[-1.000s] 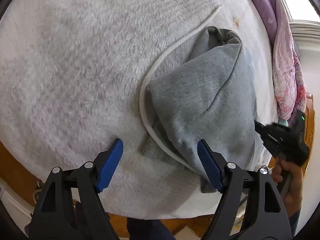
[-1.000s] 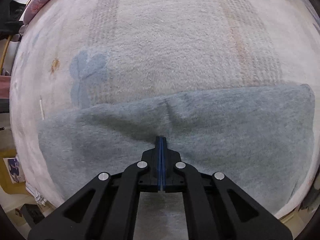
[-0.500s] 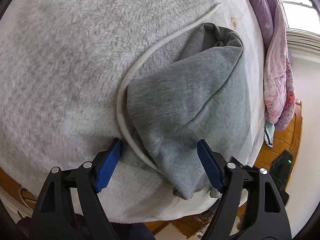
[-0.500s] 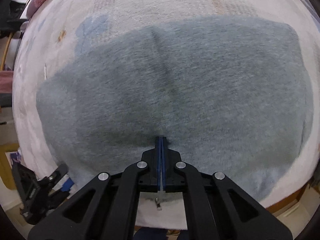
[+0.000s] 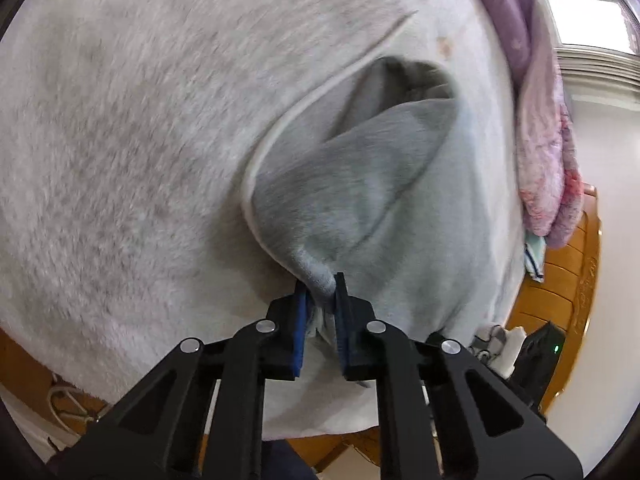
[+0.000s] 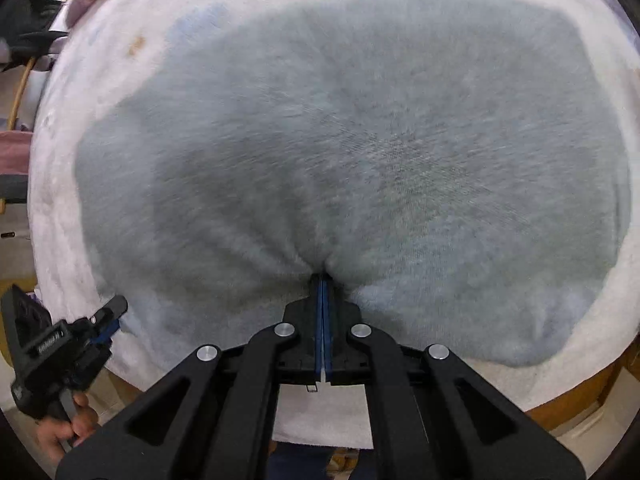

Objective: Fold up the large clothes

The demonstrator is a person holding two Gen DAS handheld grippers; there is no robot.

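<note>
A grey sweatshirt (image 6: 360,140) lies spread on a white fluffy blanket (image 6: 592,344). My right gripper (image 6: 322,280) is shut on the garment's near edge. In the left wrist view the same grey garment (image 5: 360,208) lies bunched, with a white drawstring (image 5: 280,128) curving along its left side. My left gripper (image 5: 320,284) is shut on a bunched corner of the grey fabric. The left gripper also shows at the lower left of the right wrist view (image 6: 108,316), held by a hand.
The white blanket (image 5: 120,160) covers the bed. A pink and purple quilt (image 5: 548,152) is heaped at the far right edge. Wooden furniture (image 5: 560,300) stands beyond the bed's right side. Dark items (image 6: 28,36) lie past the bed's far left corner.
My left gripper went from open around the garment's corner to shut on it. The right gripper stayed shut on the garment, whose cloth now fills more of its view.
</note>
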